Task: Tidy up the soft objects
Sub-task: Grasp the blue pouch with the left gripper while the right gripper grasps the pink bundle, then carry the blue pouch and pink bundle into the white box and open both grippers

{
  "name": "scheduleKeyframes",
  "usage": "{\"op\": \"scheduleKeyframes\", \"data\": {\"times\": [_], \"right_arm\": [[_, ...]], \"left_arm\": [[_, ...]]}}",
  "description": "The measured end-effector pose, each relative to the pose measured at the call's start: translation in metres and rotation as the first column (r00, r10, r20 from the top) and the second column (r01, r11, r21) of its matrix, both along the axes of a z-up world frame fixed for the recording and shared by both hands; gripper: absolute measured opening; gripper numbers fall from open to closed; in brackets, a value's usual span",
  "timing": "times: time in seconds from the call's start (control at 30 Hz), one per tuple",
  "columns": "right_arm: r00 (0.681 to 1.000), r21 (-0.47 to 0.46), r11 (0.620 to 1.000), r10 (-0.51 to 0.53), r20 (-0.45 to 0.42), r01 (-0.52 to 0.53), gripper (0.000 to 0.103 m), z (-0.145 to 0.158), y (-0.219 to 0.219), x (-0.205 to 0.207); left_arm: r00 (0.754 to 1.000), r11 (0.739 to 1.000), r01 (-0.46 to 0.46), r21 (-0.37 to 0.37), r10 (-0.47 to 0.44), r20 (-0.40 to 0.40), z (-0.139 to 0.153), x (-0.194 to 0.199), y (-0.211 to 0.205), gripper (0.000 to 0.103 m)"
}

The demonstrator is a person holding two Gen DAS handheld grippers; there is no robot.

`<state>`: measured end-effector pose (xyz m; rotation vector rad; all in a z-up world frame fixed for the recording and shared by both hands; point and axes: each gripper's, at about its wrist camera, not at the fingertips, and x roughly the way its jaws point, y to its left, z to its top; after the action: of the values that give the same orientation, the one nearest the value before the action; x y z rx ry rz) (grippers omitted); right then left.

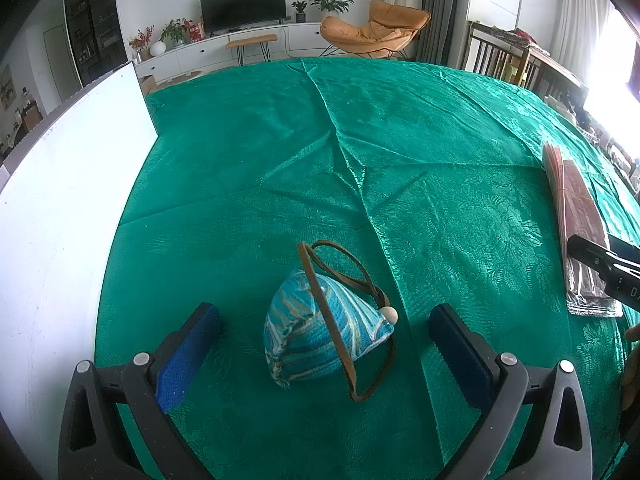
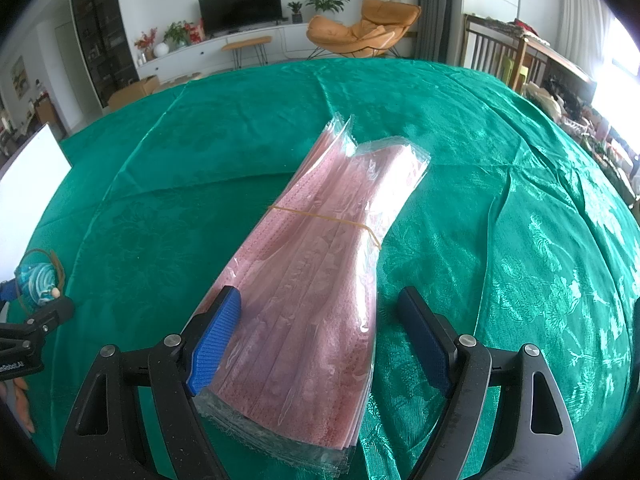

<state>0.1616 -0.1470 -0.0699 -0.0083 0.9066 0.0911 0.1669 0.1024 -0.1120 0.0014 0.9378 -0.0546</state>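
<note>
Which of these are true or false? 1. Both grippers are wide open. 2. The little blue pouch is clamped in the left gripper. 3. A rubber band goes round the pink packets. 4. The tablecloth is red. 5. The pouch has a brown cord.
1. True: the left gripper and the right gripper both stand open.
2. False: the blue pouch lies on the cloth between the open fingers, touched by neither.
3. True: a yellowish rubber band crosses the stack of pink packets.
4. False: the tablecloth is green.
5. True: a brown cord loops over the pouch.
</note>
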Motion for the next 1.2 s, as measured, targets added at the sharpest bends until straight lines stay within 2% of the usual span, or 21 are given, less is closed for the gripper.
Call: {"op": "scheduleKeyframes", "data": {"times": [0.23,0.3,0.4,0.43,0.47,0.5,0.53,0.57,0.67,0.8,0.9,1.0,1.07,1.1,1.2], "right_arm": [[1.000,0.005,1.000,0.010,-0.013,-0.010,0.083,0.000,-0.001,0.002],[0.996,0.007,1.000,0.030,-0.079,-0.030,0.083,0.003,-0.002,0.010],[0.962,0.027,0.999,0.030,-0.273,-0.024,0.083,0.009,-0.004,0.034],[0.945,0.030,0.999,0.028,-0.327,-0.019,0.078,0.011,-0.005,0.041],[0.938,0.029,0.999,0.025,-0.345,-0.016,0.043,0.013,-0.007,0.045],[0.938,0.025,1.000,0.021,-0.346,-0.013,0.031,0.016,-0.009,0.047],[0.941,0.022,1.000,0.014,-0.339,-0.007,0.023,0.022,-0.011,0.047],[0.942,0.028,1.000,0.010,-0.336,-0.001,0.018,0.026,-0.013,0.046],[0.952,0.076,0.997,0.019,-0.305,0.005,0.017,0.043,-0.018,0.029],[0.966,0.156,0.987,0.077,-0.248,-0.039,0.017,0.077,-0.007,0.004],[0.966,0.253,0.960,0.174,-0.193,-0.122,0.017,0.116,0.025,-0.014],[0.935,0.305,0.909,0.333,-0.123,-0.283,0.017,0.159,0.082,-0.037],[0.893,0.322,0.859,0.444,-0.079,-0.398,0.017,0.181,0.129,-0.055],[0.861,0.333,0.823,0.505,-0.060,-0.460,0.017,0.191,0.159,-0.068],[0.789,0.354,0.748,0.612,-0.044,-0.561,0.017,0.199,0.218,-0.092]], "left_arm": [[1.000,1.000,0.000,0.000,0.000,0.000,0.000,0.000,0.000,0.103],[1.000,1.000,0.007,0.001,-0.007,-0.017,0.002,0.003,0.001,0.103],[0.986,0.998,0.055,0.005,-0.053,-0.159,0.006,0.013,0.001,0.103],[0.985,0.998,0.056,0.001,-0.055,-0.163,0.007,0.013,0.003,0.100],[0.988,0.999,0.050,0.000,-0.049,-0.149,0.008,0.013,0.005,0.094],[0.992,0.999,0.045,0.002,-0.044,-0.122,0.011,0.012,0.008,0.075],[0.995,0.999,0.035,0.001,-0.034,-0.094,0.015,0.009,0.012,0.050],[0.996,1.000,0.020,-0.007,-0.021,-0.087,0.019,0.007,0.015,0.050],[0.999,0.991,-0.004,-0.134,-0.003,-0.052,0.031,-0.005,0.032,0.050],[1.000,0.956,0.000,-0.293,-0.001,-0.002,0.065,-0.034,0.043,0.050],[0.997,0.933,0.030,-0.359,-0.001,0.081,0.112,-0.063,0.058,0.050],[0.989,0.949,0.008,-0.316,0.038,0.140,0.147,-0.086,0.087,0.050],[0.982,0.962,-0.063,-0.266,0.107,0.157,0.164,-0.104,0.124,0.050],[0.977,0.966,-0.108,-0.233,0.146,0.156,0.168,-0.113,0.145,0.050],[0.961,0.967,-0.217,-0.132,0.235,0.144,0.172,-0.132,0.191,0.050]]}}
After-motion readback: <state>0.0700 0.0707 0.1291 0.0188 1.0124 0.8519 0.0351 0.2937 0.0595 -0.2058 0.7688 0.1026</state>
